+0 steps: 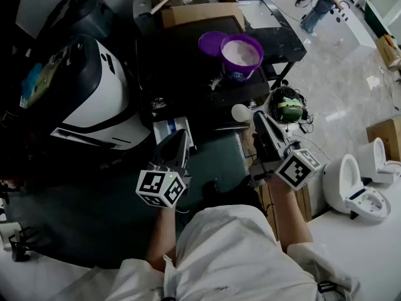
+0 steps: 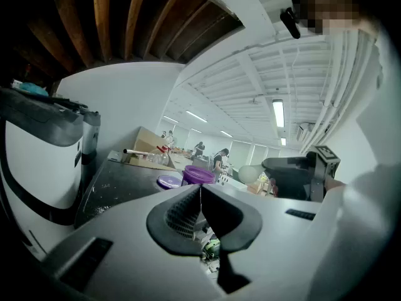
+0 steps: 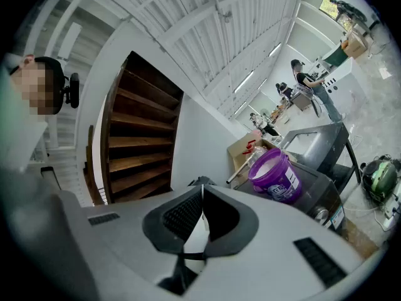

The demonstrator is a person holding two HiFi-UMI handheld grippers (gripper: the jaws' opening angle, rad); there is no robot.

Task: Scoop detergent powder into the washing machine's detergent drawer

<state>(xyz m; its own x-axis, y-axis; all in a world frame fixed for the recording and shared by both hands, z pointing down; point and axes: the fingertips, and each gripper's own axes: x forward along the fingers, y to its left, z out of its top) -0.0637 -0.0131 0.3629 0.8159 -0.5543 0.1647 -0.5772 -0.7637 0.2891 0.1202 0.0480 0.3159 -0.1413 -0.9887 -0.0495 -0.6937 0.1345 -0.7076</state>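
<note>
Head view | right gripper (image 1: pixel 255 116) grips scoop (image 1: pixel 240 112) | left gripper (image 1: pixel 180 135) clenched | tub (image 1: pixel 240 58) label illegible

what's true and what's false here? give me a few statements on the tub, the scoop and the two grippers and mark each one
1. The purple tub is closed. False: it is open with white powder inside, and its lid lies beside it.
2. The left gripper has its jaws together on nothing. True.
3. The right gripper holds a white scoop. True.
4. The scoop is dipped in the tub. False: it is held clear of it, near the machine's front edge.
</note>
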